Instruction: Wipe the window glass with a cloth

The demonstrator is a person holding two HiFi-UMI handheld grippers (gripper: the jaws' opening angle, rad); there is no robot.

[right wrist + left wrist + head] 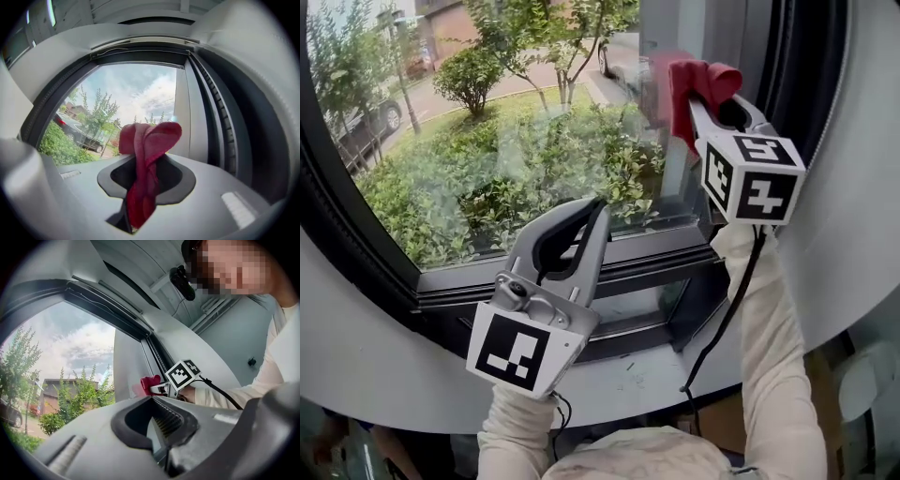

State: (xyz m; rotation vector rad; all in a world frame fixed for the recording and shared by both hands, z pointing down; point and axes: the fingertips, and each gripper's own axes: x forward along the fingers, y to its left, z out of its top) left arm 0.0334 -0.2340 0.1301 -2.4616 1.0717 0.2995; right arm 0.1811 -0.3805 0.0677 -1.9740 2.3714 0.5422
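Observation:
The red cloth (692, 82) is bunched at the tips of my right gripper (717, 103), which is shut on it at the upper right, against the right edge of the window glass (487, 122). In the right gripper view the cloth (146, 150) stands up between the jaws, with the glass (126, 98) behind it. My left gripper (592, 208) hangs lower, in front of the bottom frame, shut with nothing in it. The left gripper view shows its own closed jaws, and beyond them the cloth (149, 382) and the right gripper (158, 389) by the pane.
A black window frame (384, 272) rings the glass, with a lower rail (647, 262) and a grey sill (647, 375) below. Dark vertical tracks (797, 66) run along the right side. A black cable (727, 319) trails from the right gripper along the sleeve. Shrubs and a parked car lie outside.

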